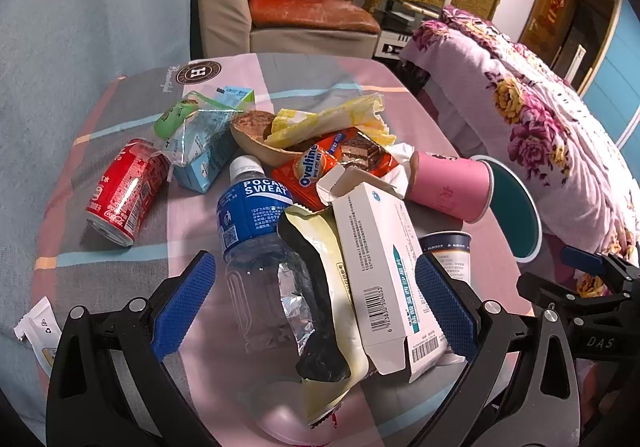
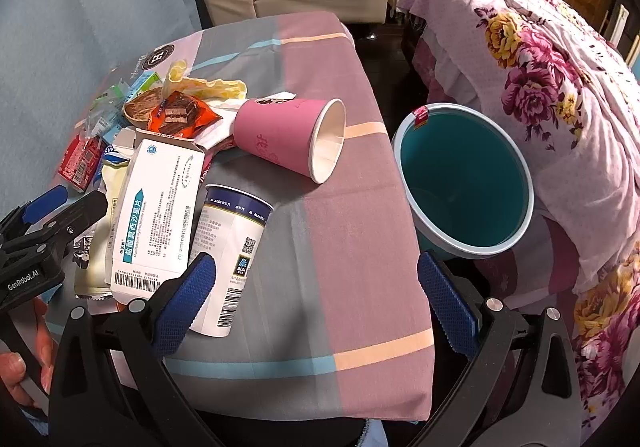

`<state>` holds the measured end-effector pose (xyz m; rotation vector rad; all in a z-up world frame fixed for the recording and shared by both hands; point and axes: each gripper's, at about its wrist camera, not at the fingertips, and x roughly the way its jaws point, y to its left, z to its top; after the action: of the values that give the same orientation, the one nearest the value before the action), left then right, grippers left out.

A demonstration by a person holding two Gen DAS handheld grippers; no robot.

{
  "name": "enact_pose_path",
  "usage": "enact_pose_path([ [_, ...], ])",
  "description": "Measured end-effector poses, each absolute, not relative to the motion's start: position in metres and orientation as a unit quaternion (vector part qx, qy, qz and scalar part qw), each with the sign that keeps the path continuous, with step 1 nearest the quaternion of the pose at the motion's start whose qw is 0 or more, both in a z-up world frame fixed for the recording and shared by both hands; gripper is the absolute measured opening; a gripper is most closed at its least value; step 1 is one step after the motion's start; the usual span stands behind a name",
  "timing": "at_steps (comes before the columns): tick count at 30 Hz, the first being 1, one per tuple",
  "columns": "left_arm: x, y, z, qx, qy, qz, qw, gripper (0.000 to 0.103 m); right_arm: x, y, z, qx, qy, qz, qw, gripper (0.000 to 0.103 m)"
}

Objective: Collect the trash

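Crumpled foil wrapper lies torn between bottle and white box

Red can, pink cup, teal bin, pink-and-grey striped tablecloth, floral bedspread.
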<state>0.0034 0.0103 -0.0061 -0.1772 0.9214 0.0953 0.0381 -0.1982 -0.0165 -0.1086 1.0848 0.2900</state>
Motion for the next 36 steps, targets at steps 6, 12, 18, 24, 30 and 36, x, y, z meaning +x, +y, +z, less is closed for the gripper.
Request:
enact_pose_path([
  [6,0.0041,0.0118,-0.0059,-0.091,0.444,0.046,0.890,0.100,0.0371,-0.1963,-0.0144,-0.055,0.512,0.137,0.846,0.097],
  [12,0.0033,0.0116,-0.0053,-0.087,0.443,0.044,0.891,0.100,0.0357,-0.1987,-0.0134,-0.053,0.511,0.134,0.847,0.097],
  [18,0.0005,0.0098,-0.0033,-0.086,0.441,0.042,0.892,0.100,0.0349,-0.2023,-0.0134,-0.049,0.512,0.132,0.847,0.097],
  [24,-0.0009,0.0085,-0.0025,-0.085,0.440,0.040,0.893,0.100,0.0355,-0.2028,-0.0148,-0.045,0.516,0.131,0.846,0.097],
  [30,-0.0008,0.0109,-0.0018,-0.089,0.441,0.040,0.892,0.100,0.0355,-0.2015,-0.0153,-0.044,0.516,0.133,0.845,0.097],
  [36,-0.0010,0.0110,-0.0018,-0.089,0.441,0.039,0.892,0.100,0.0368,-0.2020,-0.0166,-0.040,0.521,0.134,0.842,0.097],
])
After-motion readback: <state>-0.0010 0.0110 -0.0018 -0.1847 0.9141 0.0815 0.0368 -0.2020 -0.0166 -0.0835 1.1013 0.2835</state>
